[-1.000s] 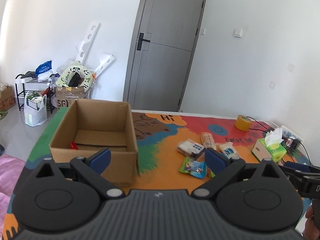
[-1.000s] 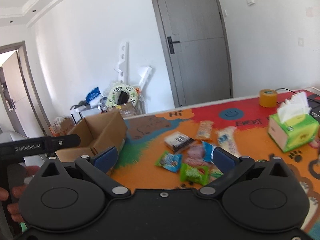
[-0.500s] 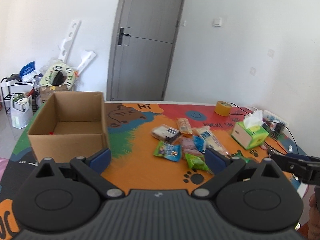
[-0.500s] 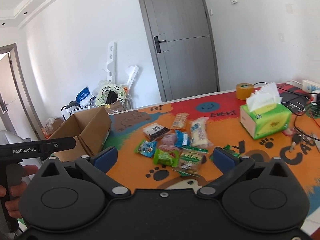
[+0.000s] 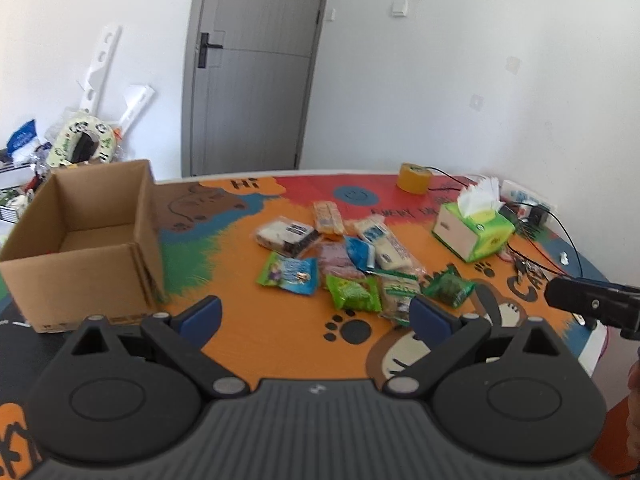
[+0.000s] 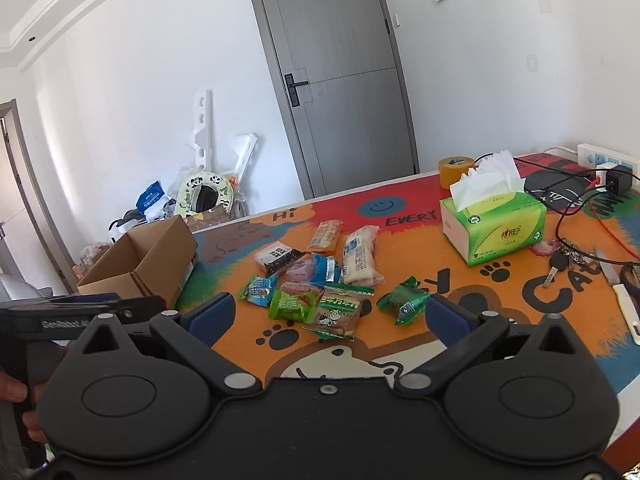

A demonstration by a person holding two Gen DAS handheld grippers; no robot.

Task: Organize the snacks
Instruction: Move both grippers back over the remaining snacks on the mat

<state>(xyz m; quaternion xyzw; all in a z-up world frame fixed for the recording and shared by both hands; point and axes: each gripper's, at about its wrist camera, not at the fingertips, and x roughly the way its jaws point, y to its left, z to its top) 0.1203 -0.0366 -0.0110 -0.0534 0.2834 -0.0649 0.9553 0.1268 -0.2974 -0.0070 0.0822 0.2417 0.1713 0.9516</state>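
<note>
Snack packets (image 6: 320, 280) lie heaped on the worktop just ahead of the empty, wide-spread right claw (image 6: 328, 314), nearer it than the equally spread left claw (image 5: 316, 314), cardboard box (image 6: 148, 264) far left.

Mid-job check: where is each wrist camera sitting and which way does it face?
Left wrist: behind the open left claw, facing the cardboard box and snack pile; the right claw's tip shows at right.
Right wrist: behind the open right claw, facing the snack pile and tissue box; a hand holds the left claw at left.
Shared: box, snacks, tissue box, door.
</note>
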